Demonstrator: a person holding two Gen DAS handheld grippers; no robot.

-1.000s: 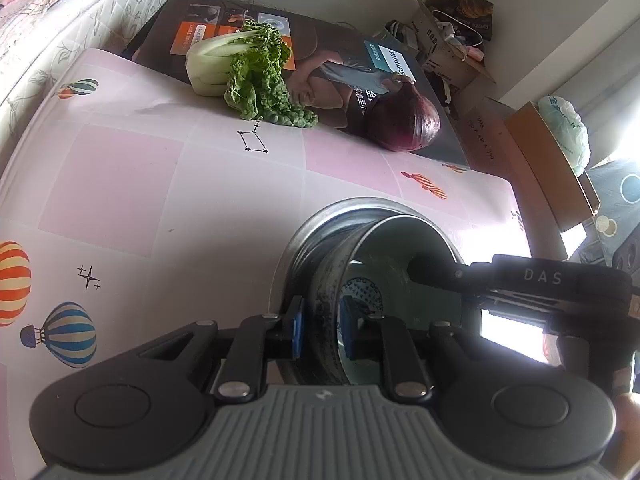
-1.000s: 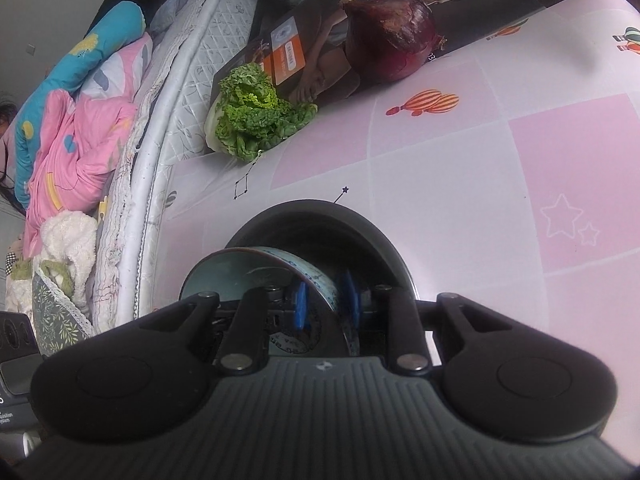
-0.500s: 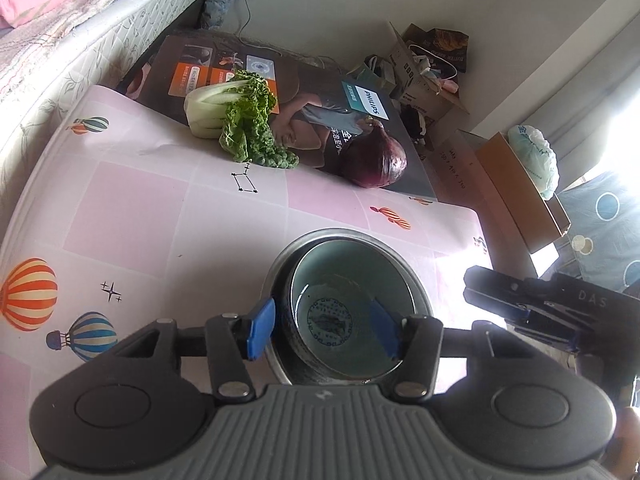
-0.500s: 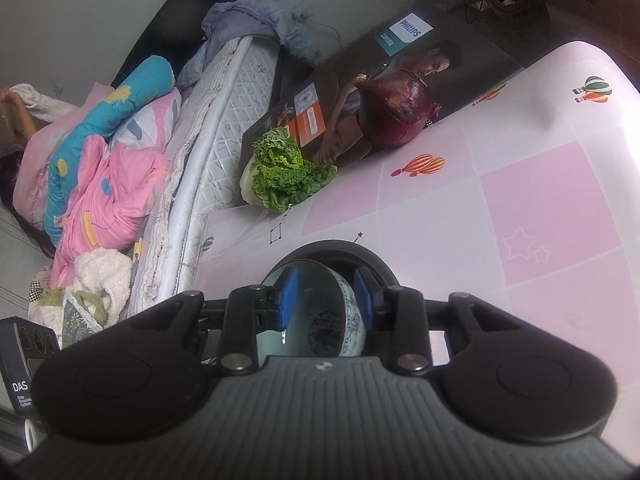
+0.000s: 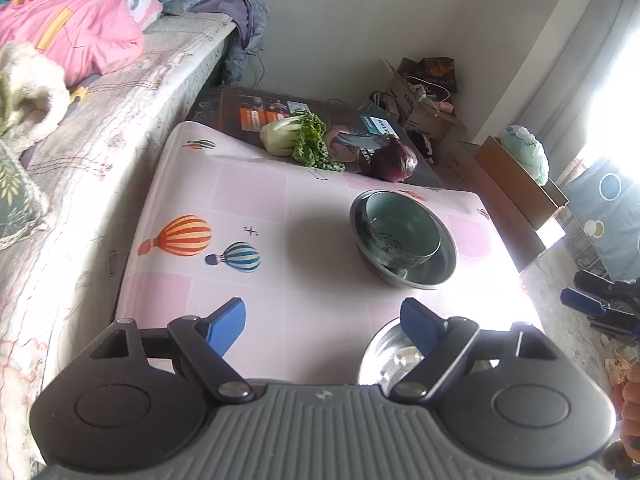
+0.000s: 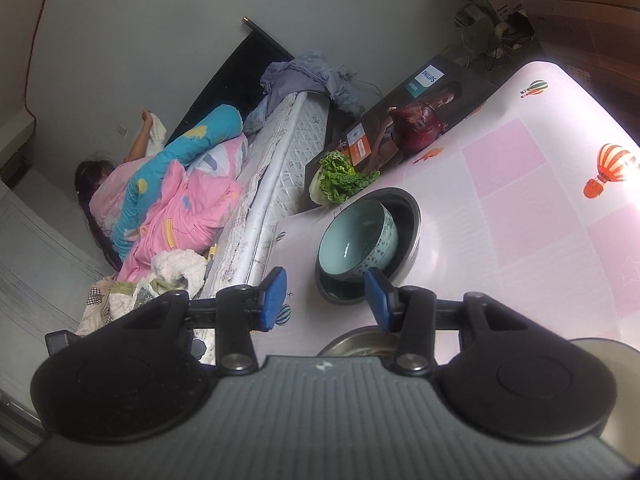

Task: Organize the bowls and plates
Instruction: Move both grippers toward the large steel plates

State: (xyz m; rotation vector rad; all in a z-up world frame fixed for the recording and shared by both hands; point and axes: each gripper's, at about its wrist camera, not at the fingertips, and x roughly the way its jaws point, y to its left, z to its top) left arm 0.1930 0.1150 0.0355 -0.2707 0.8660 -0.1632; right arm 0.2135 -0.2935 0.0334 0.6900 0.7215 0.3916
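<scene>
Both grippers (image 5: 322, 326) (image 6: 326, 298) are opening, empty; the tilted ceramic bowl (image 5: 400, 232) may slide inside the metal bowl (image 5: 440, 268)

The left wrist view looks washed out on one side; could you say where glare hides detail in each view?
Left wrist view: window light burns out the table edge beside the steel bowl. Right wrist view: glare bleaches the table's far right edge; the ceramic bowl stays clear.

One ceramic bowl (image 5: 402, 228) nested in one dark metal bowl (image 5: 440, 268); one steel bowl (image 5: 384, 356) at table's (image 5: 320, 308) near edge. One cabbage (image 5: 296, 140), one red onion (image 5: 394, 159), far edge.
</scene>
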